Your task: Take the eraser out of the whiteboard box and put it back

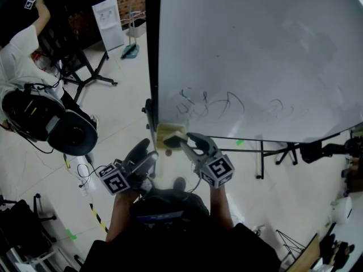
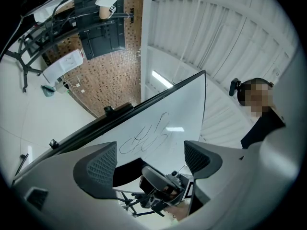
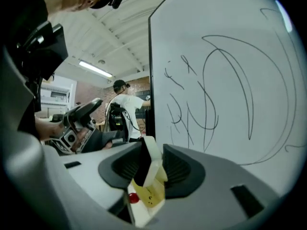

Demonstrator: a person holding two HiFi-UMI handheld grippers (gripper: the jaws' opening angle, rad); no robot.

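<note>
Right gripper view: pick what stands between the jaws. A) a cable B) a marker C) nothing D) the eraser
D: the eraser, a white block with a dark face, stands pinched between the pads of the right gripper.
</note>
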